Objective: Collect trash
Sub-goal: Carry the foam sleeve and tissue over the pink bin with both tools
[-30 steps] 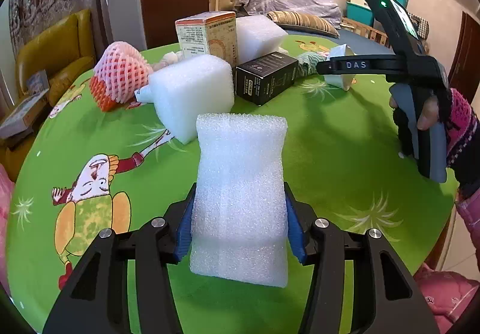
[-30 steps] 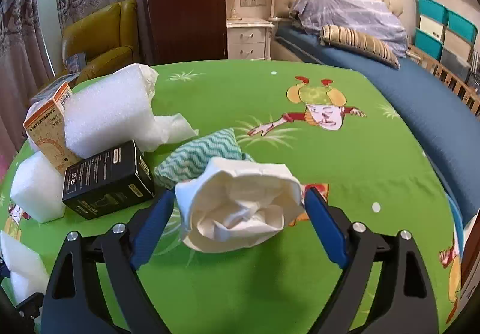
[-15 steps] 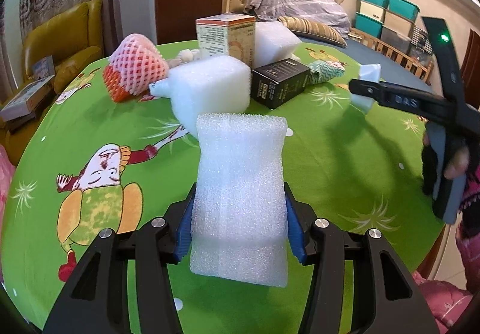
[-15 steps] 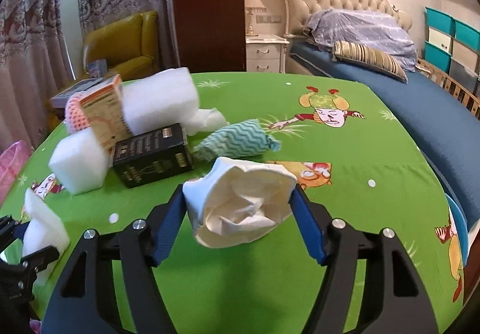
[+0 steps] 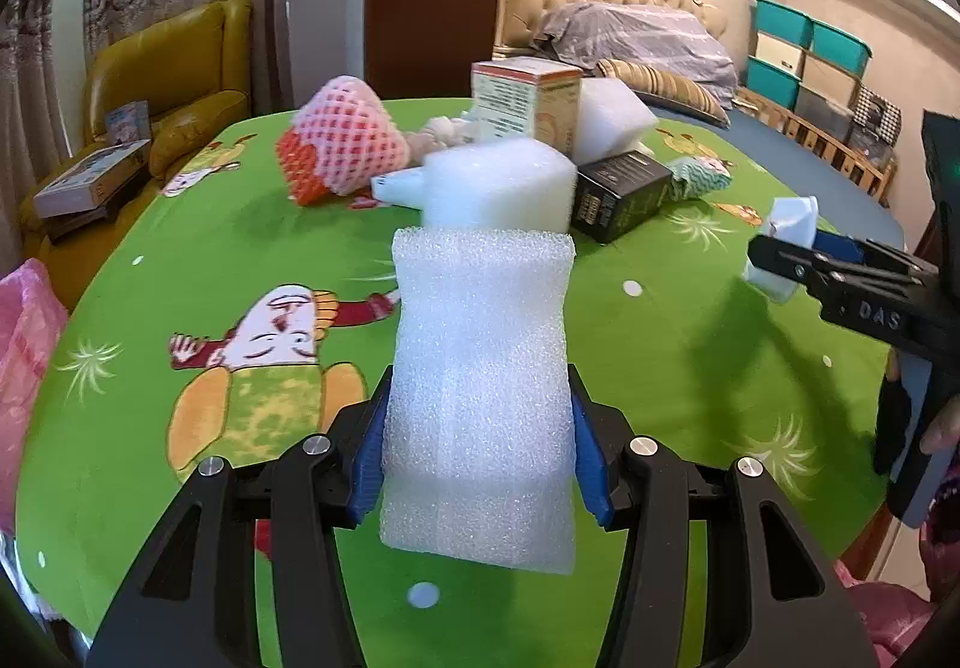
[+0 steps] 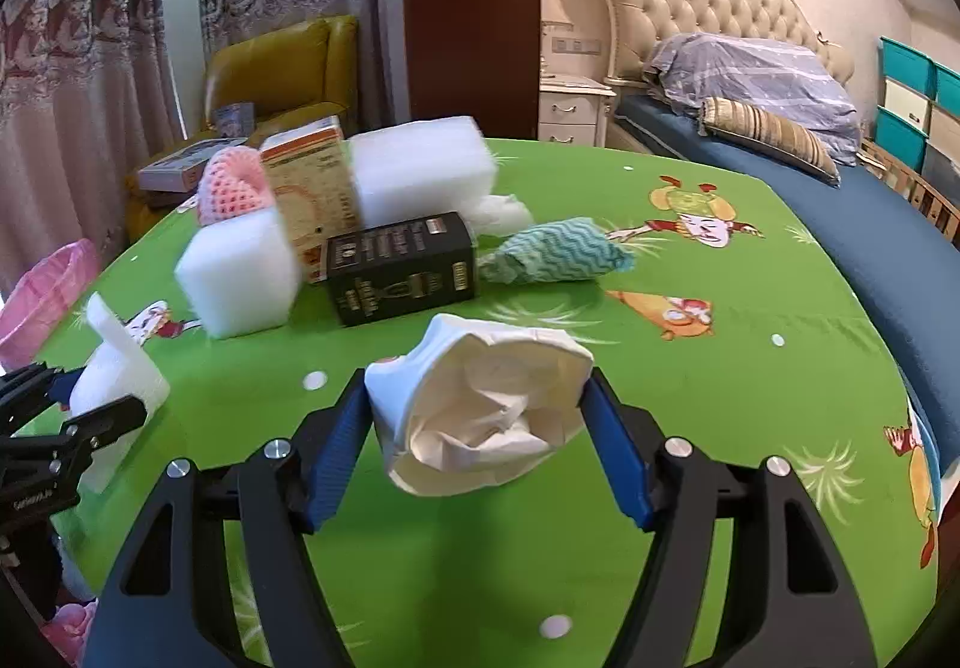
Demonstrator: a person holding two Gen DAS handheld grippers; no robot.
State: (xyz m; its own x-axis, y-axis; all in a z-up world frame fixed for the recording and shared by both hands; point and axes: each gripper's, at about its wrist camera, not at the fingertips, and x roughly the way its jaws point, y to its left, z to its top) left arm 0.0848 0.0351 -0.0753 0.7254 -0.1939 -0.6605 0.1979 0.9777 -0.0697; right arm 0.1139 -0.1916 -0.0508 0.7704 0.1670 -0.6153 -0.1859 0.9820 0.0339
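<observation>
My left gripper (image 5: pixel 480 446) is shut on a white foam sheet (image 5: pixel 480 368) and holds it above the green table (image 5: pixel 690 368). My right gripper (image 6: pixel 477 428) is shut on a crumpled white paper cup (image 6: pixel 480 410) stuffed with tissue. The right gripper shows in the left wrist view (image 5: pixel 798 260) at the right. The left gripper with its foam (image 6: pixel 114 368) shows at the left of the right wrist view. Other trash lies on the table: a white foam block (image 5: pixel 498 182), a black box (image 5: pixel 618 194), an orange-and-white carton (image 5: pixel 528 98), a pink fruit net (image 5: pixel 342 146), a teal zigzag cloth (image 6: pixel 558 251).
A second foam block (image 6: pixel 420 176) leans behind the carton. A pink bag (image 6: pixel 42 296) hangs off the table's left edge. A yellow armchair (image 5: pixel 174 68) stands at the left and a bed (image 6: pixel 840 176) at the right, beyond the table.
Both grippers have pulled back toward the near table edge and swung left, each still holding its item. The right gripper has closed tighter on the cup.
</observation>
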